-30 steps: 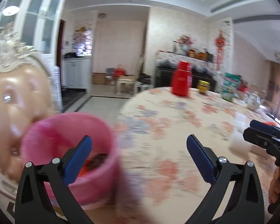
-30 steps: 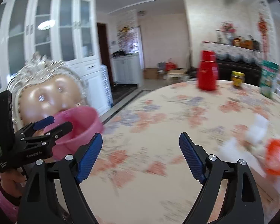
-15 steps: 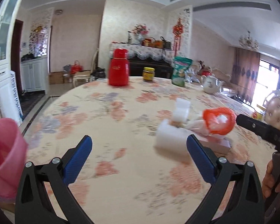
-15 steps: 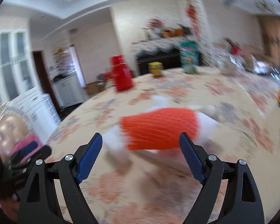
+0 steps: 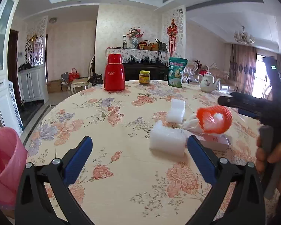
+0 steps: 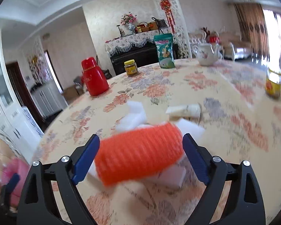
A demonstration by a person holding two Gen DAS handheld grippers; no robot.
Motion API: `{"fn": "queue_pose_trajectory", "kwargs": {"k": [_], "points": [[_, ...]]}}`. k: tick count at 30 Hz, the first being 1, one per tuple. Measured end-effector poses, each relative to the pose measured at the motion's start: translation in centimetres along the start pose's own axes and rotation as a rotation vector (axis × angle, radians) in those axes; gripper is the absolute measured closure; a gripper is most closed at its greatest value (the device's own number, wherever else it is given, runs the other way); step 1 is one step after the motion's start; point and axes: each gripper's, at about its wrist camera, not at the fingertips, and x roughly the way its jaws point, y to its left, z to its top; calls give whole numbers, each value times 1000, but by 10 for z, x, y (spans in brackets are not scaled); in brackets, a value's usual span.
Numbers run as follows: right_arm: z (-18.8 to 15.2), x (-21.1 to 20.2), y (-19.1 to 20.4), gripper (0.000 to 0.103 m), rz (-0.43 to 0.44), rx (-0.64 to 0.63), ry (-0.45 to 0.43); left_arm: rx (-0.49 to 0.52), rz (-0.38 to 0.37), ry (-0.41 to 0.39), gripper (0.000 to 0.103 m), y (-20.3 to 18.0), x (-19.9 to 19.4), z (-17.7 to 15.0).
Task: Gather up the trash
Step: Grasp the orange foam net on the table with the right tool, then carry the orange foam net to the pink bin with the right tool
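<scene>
An orange foam net sleeve [image 6: 138, 150] lies on a small pile of trash on the floral table, between the open jaws of my right gripper [image 6: 141, 156]; whether the pads touch it I cannot tell. The sleeve also shows in the left wrist view [image 5: 214, 120], with white foam blocks [image 5: 167, 142] and a flat pink box [image 5: 216, 143] beside it. My left gripper [image 5: 139, 158] is open and empty over the table, just left of the near foam block. A pink waste bin [image 5: 4, 165] stands at the table's left edge.
At the far side of the table [image 5: 106, 123] stand a red thermos [image 5: 114, 75], a yellow-lidded jar [image 5: 144, 77], a green bag [image 5: 177, 72] and a white teapot [image 5: 208, 83]. A small yellow bottle [image 6: 273, 83] stands at the right.
Both grippers swung right, away from the pink bin and toward the trash pile. The right gripper has closed in on the orange sleeve, which now lies between its jaws.
</scene>
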Motion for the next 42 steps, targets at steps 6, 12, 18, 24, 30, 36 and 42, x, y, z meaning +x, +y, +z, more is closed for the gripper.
{"fn": "queue_pose_trajectory", "kwargs": {"k": [6,12,18,24,30,36,42], "points": [[-19,29,7,18,-84,-67,108,-26,-3,23,5,16,0,-4],[-50,19,-9,18,-131,-118,164,-47,-15,46,5,20,11,-5],[-62,7,-41,56,-118,-97,193,-15,-42,65,5,1,29,3],[-56,-8,-57,83,-70,-94,149,-8,-63,141,5,-21,62,8],[-53,-22,-65,83,-61,-93,84,-52,-34,225,5,-35,95,7],[-51,-25,-65,83,1,-84,60,-73,9,261,8,-53,131,18],[-51,-28,-63,83,54,-83,45,-58,60,383,26,-66,167,10]]}}
